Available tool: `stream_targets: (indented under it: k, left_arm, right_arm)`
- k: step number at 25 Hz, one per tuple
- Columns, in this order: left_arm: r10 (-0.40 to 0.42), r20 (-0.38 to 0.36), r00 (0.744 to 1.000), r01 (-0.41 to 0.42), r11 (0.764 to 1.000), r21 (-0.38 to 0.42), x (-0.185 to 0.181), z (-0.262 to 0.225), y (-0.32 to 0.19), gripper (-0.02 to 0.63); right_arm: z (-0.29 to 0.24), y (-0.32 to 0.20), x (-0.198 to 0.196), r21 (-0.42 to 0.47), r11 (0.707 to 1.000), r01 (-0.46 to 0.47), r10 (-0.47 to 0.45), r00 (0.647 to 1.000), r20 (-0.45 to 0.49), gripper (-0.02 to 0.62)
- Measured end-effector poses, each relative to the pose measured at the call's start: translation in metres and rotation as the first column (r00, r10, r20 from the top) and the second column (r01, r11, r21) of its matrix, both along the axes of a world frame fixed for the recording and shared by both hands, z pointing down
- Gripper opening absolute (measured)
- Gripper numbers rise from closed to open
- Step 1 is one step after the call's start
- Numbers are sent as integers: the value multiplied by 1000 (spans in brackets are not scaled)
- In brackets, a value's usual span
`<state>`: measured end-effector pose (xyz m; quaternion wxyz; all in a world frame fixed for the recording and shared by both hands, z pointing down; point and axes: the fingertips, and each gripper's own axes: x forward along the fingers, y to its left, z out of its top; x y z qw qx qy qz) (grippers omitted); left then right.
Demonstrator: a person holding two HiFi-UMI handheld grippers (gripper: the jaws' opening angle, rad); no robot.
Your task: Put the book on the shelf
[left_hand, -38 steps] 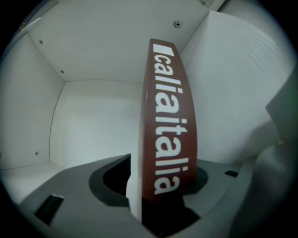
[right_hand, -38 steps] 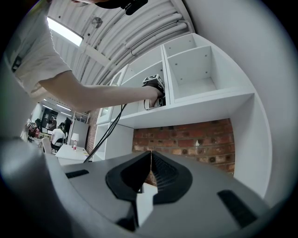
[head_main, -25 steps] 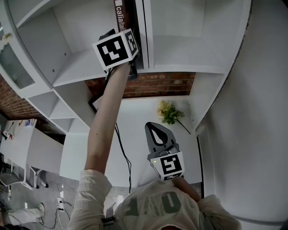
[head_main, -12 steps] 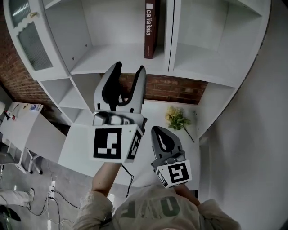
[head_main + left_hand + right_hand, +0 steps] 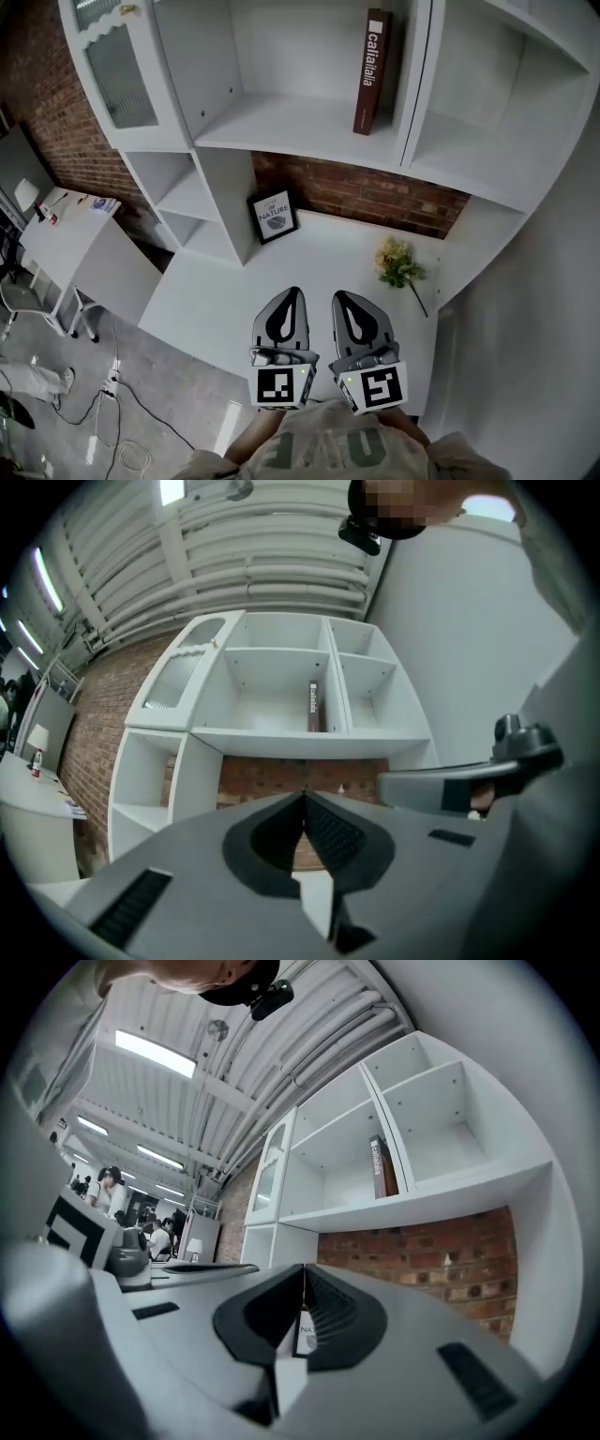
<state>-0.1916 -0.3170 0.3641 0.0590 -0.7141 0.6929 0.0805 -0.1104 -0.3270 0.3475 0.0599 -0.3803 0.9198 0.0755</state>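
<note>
I hold both grippers low, close to my chest, side by side, with their tips pointing up towards the shelving [image 5: 309, 127]. My left gripper [image 5: 292, 292] has its jaws pressed together with nothing between them. The right gripper [image 5: 339, 296], just beside it, is closed the same way and carries nothing. Both hang over the white counter [image 5: 216, 291].

At the far left of the shelving is a glass-door cabinet [image 5: 117, 66]. Under the main shelf a framed picture [image 5: 274, 217] stands against the brick wall, and a sprig of flowers [image 5: 398, 262] lies on the counter further right.

The book [image 5: 371, 73] stands upright in the wide middle compartment, against its right divider and well apart from both grippers. Its spine is dark reddish brown with white lettering running lengthwise.
</note>
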Motion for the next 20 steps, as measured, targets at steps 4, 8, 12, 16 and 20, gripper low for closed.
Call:
stream_targets:
  k: [4, 8, 12, 16, 20]
  left_arm:
    - [-36, -6, 999, 36, 999, -8, -10, 1, 10, 14]
    - [-67, 21, 998, 67, 997, -30, -19, 5, 11, 14]
    - [-65, 20, 998, 66, 997, -36, -17, 0, 11, 14]
    - [-60, 27, 998, 61, 997, -48, -13, 0, 11, 14]
    - [-67, 37, 997, 70, 995, -69, -16, 5, 11, 14]
  right_arm:
    - [3, 2, -4, -14, 1000, 12, -12, 1000, -2, 17]
    - [5, 3, -3, -23, 1000, 18, -18, 1000, -4, 17]
    - [5, 3, 0, -30, 999, 24, -24, 1000, -5, 17]
    - [5, 2, 2, -38, 999, 27, -27, 1000, 2, 17]
    - [5, 1, 2, -42, 999, 32, -32, 999, 3, 17]
